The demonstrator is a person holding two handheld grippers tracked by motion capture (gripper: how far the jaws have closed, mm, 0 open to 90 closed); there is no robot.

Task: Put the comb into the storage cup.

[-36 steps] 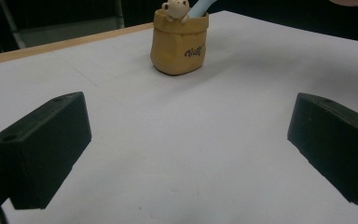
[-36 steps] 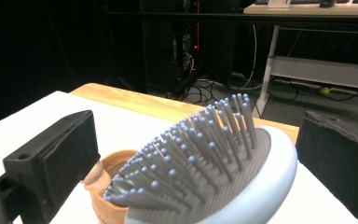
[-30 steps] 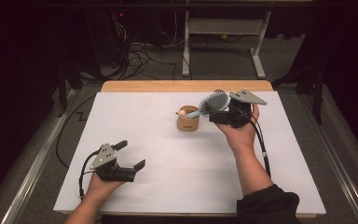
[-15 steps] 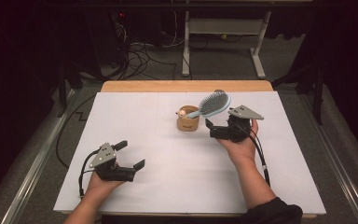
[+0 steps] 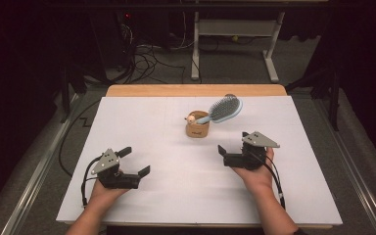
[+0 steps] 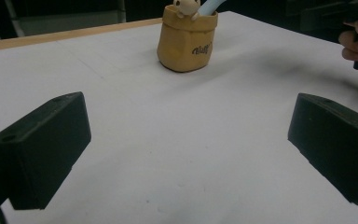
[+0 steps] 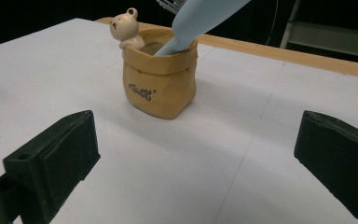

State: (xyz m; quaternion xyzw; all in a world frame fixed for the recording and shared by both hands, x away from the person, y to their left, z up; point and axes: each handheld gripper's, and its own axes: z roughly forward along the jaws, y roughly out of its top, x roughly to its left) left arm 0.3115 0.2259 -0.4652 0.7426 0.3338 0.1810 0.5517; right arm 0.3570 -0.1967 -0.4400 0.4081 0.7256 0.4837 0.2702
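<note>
- We see the hairbrush (image 5: 223,109) standing handle-down in the tan holder (image 5: 197,128), w/ the bristle head leaning out to the right, above the rim.
- Holder sits upright on the white table cover (image 5: 176,196), toward the far-centre part of it, near the wooden table edge (image 5: 196,90).
- A small bear figure (image 7: 126,28) sits on the holder's rim; dark lettering shows on the holder's front wall.
- Right gripper (image 5: 232,147): jaws spread wide, nothing btw. them. We find it held low over the cover, nearer us than the holder and to its right, apart from it. In the right gripper view both black jaws frame bare cover, w/ holder and light-blue brush handle ahead.
- Left gripper (image 5: 137,160): jaws likewise wide apart, holding nothing. We find it at the near-left of the cover, well apart from the holder. In the left gripper view the holder stands farther off, top centre, and fingers of the other hand (image 6: 356,44) show at the upper right.
- Cables lie on the floor beyond the table.
</note>
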